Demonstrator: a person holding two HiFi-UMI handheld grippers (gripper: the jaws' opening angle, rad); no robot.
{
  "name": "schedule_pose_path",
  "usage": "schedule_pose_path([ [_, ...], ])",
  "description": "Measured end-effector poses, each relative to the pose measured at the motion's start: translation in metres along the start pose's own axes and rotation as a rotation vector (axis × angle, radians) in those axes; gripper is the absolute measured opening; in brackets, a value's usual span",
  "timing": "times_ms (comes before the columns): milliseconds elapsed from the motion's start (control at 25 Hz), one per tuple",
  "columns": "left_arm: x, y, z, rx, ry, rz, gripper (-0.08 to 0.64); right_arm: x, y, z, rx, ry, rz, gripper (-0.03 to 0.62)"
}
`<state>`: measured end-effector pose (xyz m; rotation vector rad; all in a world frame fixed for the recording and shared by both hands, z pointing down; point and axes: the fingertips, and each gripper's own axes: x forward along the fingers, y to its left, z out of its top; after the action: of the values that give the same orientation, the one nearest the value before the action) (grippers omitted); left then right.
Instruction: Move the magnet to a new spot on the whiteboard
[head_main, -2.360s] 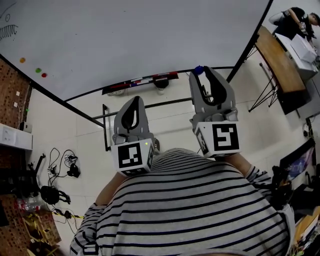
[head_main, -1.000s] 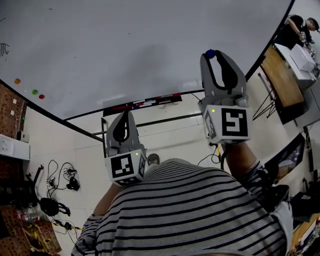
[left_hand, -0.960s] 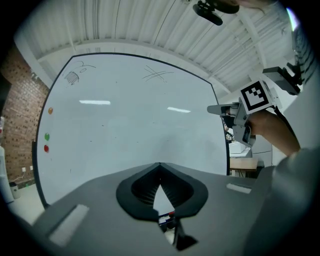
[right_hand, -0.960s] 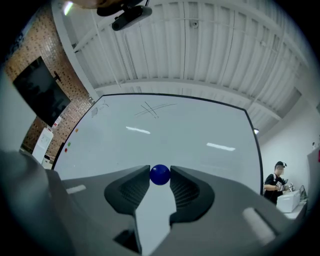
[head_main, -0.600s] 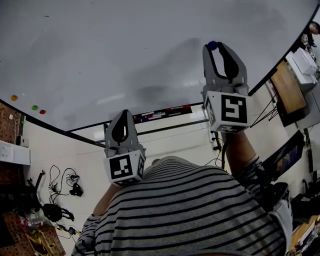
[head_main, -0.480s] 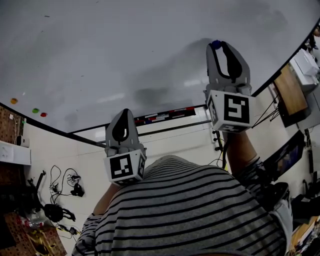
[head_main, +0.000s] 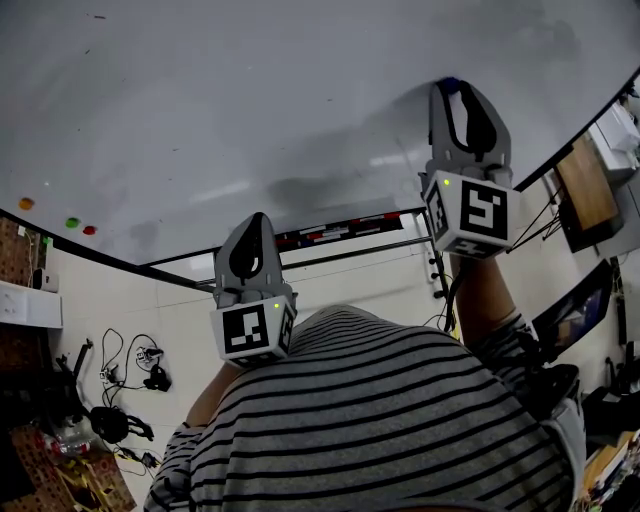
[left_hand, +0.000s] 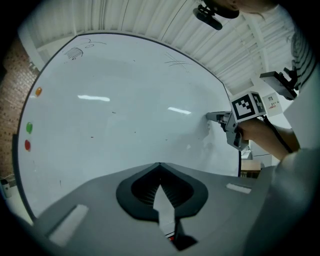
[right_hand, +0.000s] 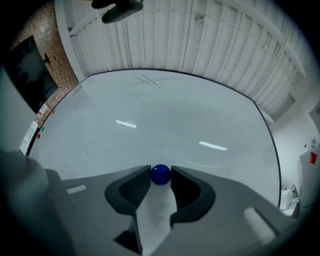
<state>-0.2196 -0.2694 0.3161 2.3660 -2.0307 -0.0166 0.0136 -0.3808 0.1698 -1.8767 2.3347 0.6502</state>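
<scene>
The blue magnet (right_hand: 160, 174) sits between the tips of the right gripper's (right_hand: 160, 171) closing jaws, close against the whiteboard (right_hand: 165, 115) near its lower edge, while the left gripper (left_hand: 160, 165), jaws together and empty, hangs farther back.

- One white whiteboard (head_main: 250, 100).
- Four round magnets on it. One is a blue round magnet (right_hand: 160, 174), toward 2 o'clock in the head view. Three small ones sit at the 9 o'clock edge: an orange magnet (head_main: 25, 203), a green magnet (head_main: 71, 222) and a red magnet (head_main: 90, 230).
- Two grey plastic grippers: the left gripper (left_hand: 160, 167), and the right gripper (right_hand: 160, 176), whose jaws are closing with the blue round magnet between them.
- One person in a striped shirt (head_main: 380, 420).
</scene>
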Motion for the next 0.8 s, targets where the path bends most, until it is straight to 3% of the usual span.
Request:
schedule_pose_path([
  [200,-0.007,-0.004,-0.004,0.003,0.000,-0.003,0.015,-0.010,0.003,0.001,0.028,-0.006,0.023,0.118],
  [480,-0.045,-0.051,-0.006,0.017,-0.014,-0.023,0.015,-0.090,0.004,0.023,0.085,-0.035,0.086,0.112],
  [800,-0.110,-0.146,-0.013,0.023,-0.002,-0.016,0.015,-0.209,-0.015,0.014,0.193,0.029,0.174,0.003],
])
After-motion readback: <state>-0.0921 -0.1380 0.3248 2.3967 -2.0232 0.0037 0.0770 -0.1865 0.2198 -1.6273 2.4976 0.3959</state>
